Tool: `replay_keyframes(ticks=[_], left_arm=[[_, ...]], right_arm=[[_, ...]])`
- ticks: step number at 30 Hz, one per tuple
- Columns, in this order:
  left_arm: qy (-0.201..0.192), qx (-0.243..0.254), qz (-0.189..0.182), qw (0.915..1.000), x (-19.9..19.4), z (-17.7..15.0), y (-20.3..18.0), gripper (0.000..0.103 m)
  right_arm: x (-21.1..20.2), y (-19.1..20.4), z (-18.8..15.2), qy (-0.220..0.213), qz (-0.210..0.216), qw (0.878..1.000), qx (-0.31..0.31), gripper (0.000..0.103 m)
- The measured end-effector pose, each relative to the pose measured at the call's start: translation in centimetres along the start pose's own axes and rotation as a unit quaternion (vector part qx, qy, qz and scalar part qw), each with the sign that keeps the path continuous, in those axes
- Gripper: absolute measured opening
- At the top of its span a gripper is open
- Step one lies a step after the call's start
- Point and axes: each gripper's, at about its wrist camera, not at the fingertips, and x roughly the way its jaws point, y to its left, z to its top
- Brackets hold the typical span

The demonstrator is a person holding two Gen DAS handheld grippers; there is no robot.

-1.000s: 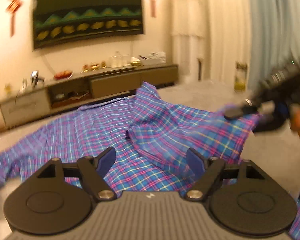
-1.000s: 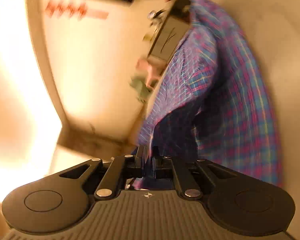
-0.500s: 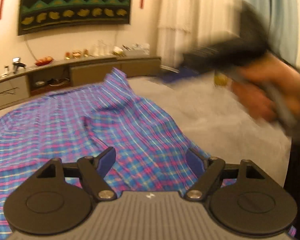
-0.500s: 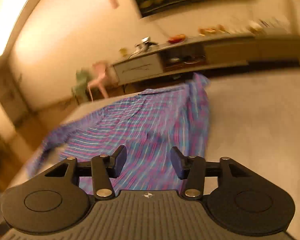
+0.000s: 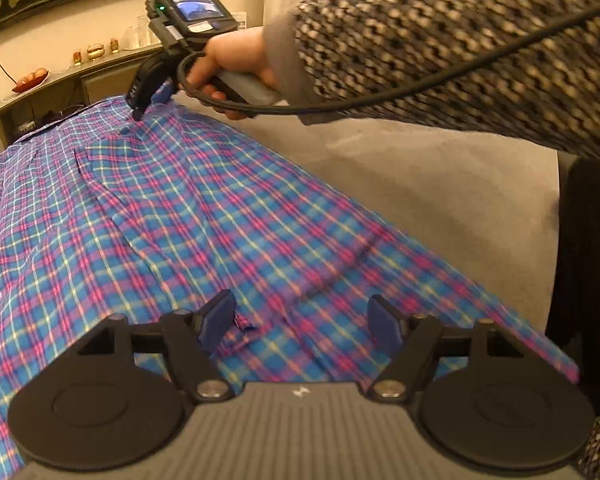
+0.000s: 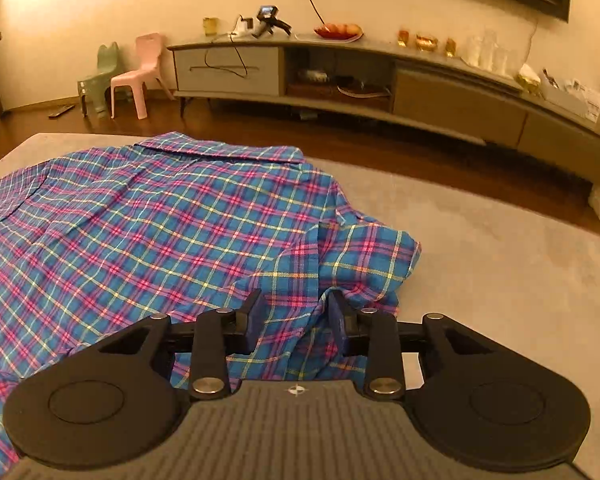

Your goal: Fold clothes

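A blue, pink and yellow plaid shirt (image 5: 204, 216) lies spread on a grey surface (image 5: 440, 184), one side folded over. It also shows in the right wrist view (image 6: 160, 236). My left gripper (image 5: 302, 320) is open, low over the shirt's near hem. My right gripper (image 6: 296, 316) is open, its fingers either side of a raised fold of cloth at the shirt's bunched corner. In the left wrist view the right gripper (image 5: 146, 106) touches down on the shirt's far shoulder.
The person's patterned sleeve (image 5: 460, 48) and a black cable (image 5: 420, 88) cross above the grey surface. A long low cabinet (image 6: 380, 76) with small items stands along the wall. Two small plastic chairs (image 6: 120, 76) stand at the left.
The right gripper let go of the shirt, opened, and swung to the shirt's far corner. The left gripper dropped closer to the near hem. The folded side now lies flat.
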Motion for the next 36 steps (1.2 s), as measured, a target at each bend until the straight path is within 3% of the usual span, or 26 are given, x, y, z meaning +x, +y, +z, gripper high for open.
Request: replay_keyframes(ticks=[3, 5, 8, 10, 13, 15, 18, 19, 22, 25, 27, 31, 32, 33, 34, 36], left_arm=[[0.011, -0.015, -0.007, 0.9998, -1.7, -0.3, -0.4, 0.071], [-0.001, -0.039, 0.003, 0.9992, -3.8, -0.6, -0.6, 0.071], [-0.021, -0.05, 0.053, 0.9971, -7.3, -2.1, -0.3, 0.071], [-0.014, -0.063, 0.1, 0.9929, -9.3, -3.7, 0.8, 0.071], [0.001, -0.09, 0.167, 0.9819, -12.1, -6.1, 2.9, 0.071], [0.031, -0.137, 0.192, 0.9713, -12.7, -7.5, 5.0, 0.069], [0.052, -0.161, 0.2, 0.965, -12.4, -8.9, 5.2, 0.065], [0.057, -0.166, 0.201, 0.9637, -12.3, -9.3, 5.0, 0.066], [0.07, -0.181, 0.199, 0.9604, -12.0, -10.4, 4.3, 0.066], [0.058, -0.174, 0.191, 0.9645, -12.2, -11.0, 1.7, 0.067], [0.034, -0.174, 0.214, 0.9606, -13.8, -11.1, 2.0, 0.066], [-0.025, -0.184, 0.274, 0.9434, -18.1, -11.1, 3.9, 0.067], [-0.04, -0.187, 0.289, 0.938, -19.2, -11.1, 4.4, 0.067], [-0.059, -0.205, 0.304, 0.9284, -20.6, -11.3, 5.5, 0.07], [-0.081, -0.241, 0.318, 0.9134, -22.5, -11.8, 7.4, 0.072], [-0.12, -0.315, 0.345, 0.876, -25.5, -13.2, 11.3, 0.073]], right_arm=[[0.1, -0.5, 0.0, 0.013, 0.004, 1.0, -0.005, 0.037], [-3.3, -0.7, 0.0, 0.026, -0.012, 1.0, 0.012, 0.037], [-11.1, 1.7, -1.7, -0.022, 0.02, 1.0, 0.004, 0.038], [-16.1, 4.4, -4.7, -0.022, 0.075, 0.997, -0.022, 0.039], [-20.4, 7.6, -11.2, 0.027, 0.129, 0.989, -0.06, 0.039], [-22.5, 9.2, -15.6, 0.055, 0.153, 0.984, -0.073, 0.039], [-22.9, 10.7, -19.7, 0.047, 0.139, 0.983, -0.108, 0.039], [-22.9, 11.2, -20.0, 0.038, 0.13, 0.982, -0.134, 0.044], [-22.0, 10.0, -19.2, 0.027, 0.097, 0.987, -0.122, 0.046], [-20.8, 8.1, -18.2, 0.02, 0.057, 0.993, -0.099, 0.046], [-20.3, 7.0, -17.7, 0.019, 0.027, 0.996, -0.085, 0.046], [-20.6, 6.7, -16.9, 0.032, -0.024, 0.997, -0.065, 0.043], [-21.9, 7.5, -16.6, 0.017, -0.022, 0.997, -0.066, 0.043], [-23.3, 8.4, -16.2, 0.001, -0.02, 0.998, -0.067, 0.043], [-24.8, 9.8, -15.5, -0.018, 0.005, 0.998, -0.064, 0.043], [-27.6, 13.5, -14.3, -0.048, 0.068, 0.995, -0.059, 0.047]])
